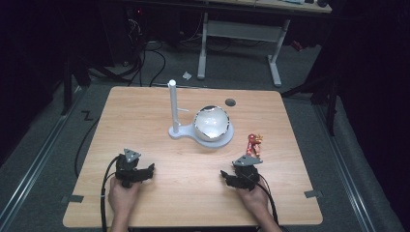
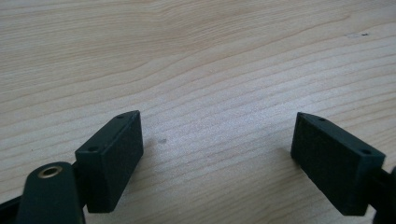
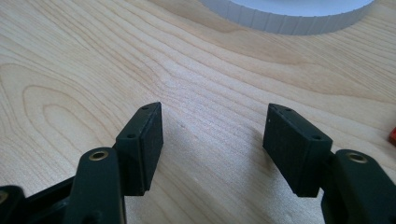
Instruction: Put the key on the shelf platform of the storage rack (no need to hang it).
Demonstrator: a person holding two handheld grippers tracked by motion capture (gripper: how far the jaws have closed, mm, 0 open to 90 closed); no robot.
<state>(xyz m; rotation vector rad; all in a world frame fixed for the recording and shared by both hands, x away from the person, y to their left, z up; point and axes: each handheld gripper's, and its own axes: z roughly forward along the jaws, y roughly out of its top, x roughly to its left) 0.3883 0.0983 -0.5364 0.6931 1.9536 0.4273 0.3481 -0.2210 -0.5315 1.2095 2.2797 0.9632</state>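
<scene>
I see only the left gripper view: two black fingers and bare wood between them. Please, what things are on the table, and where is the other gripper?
Observer: In the high view a white stand with an upright post sits mid-table, and a shiny bowl rests on its base.
Operator: Is something near the right gripper?
Observer: Yes, a small red and gold figurine lies just beyond the right gripper, apart from it.
Operator: Does the right gripper hold something?
Observer: No. In the right gripper view its fingers stand apart over bare wood, pointing toward the stand's white base.
</scene>
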